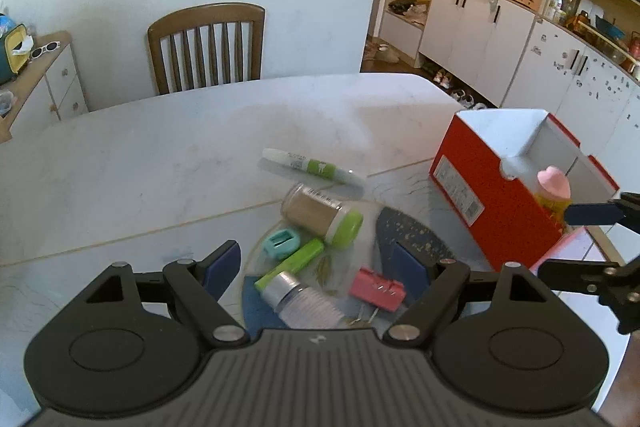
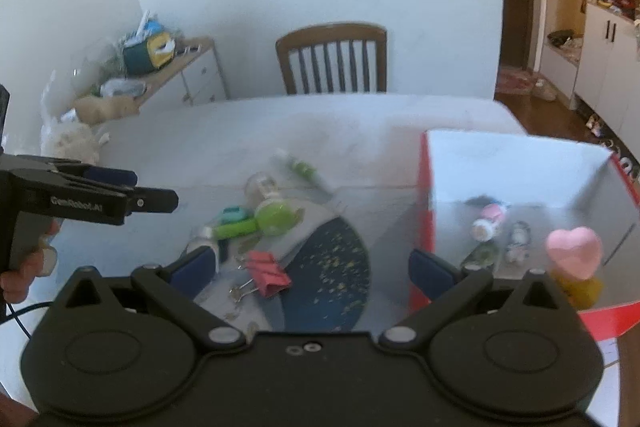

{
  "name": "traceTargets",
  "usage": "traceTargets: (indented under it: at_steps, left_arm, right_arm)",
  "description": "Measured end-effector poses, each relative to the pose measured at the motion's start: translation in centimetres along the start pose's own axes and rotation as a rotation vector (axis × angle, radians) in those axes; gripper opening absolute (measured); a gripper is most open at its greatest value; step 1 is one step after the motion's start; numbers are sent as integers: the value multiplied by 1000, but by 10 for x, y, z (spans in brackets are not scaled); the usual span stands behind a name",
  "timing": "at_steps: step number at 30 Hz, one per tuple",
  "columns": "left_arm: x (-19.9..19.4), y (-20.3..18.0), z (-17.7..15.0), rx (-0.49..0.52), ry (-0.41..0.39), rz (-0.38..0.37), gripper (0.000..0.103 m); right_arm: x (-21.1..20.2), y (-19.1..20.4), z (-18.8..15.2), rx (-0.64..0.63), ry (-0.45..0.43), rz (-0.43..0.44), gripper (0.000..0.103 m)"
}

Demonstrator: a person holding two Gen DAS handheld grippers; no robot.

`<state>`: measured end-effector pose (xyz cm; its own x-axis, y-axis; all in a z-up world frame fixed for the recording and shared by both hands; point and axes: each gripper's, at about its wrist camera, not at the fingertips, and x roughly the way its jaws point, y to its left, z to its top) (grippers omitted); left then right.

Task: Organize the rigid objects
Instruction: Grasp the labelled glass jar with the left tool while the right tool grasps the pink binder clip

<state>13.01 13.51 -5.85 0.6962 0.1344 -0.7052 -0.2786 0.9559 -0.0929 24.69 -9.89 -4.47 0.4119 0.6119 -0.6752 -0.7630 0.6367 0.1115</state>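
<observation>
A plate (image 1: 412, 231) on the table holds a spice jar with a green lid (image 1: 320, 213), a teal sharpener (image 1: 280, 242), a green marker (image 1: 290, 263), a silver-capped bottle (image 1: 300, 301) and a pink binder clip (image 1: 376, 289). A white-green tube (image 1: 312, 166) lies beyond it. My left gripper (image 1: 316, 269) is open and empty over the plate. A red box (image 1: 488, 195) stands at the right with a pink-heart-topped bottle (image 2: 574, 253) and small items inside. My right gripper (image 2: 316, 269) is open and empty, by the box's near left corner, the clip (image 2: 268, 273) between its fingers.
A wooden chair (image 1: 208, 47) stands at the table's far side. A low cabinet (image 1: 44, 67) with clutter is at the left. White cupboards and shelves (image 1: 520, 27) fill the right. The table edge (image 1: 596, 247) runs just past the red box.
</observation>
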Motion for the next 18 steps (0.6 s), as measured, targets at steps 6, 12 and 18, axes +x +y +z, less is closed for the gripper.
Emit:
traceTargets:
  at_steps: [6,12,18]
  left_arm:
    - [17,13,-16,55,5,-24,83]
    - [41,18,-32,127,45,-86,83]
    - [61,20,-40,191,72,-145,83]
  right_arm:
    - [34,14,-8,-30,43,-16,102]
    - [61,19,-13,-45,97,-5,100]
    - [86,22,-17,-95,157,14,97]
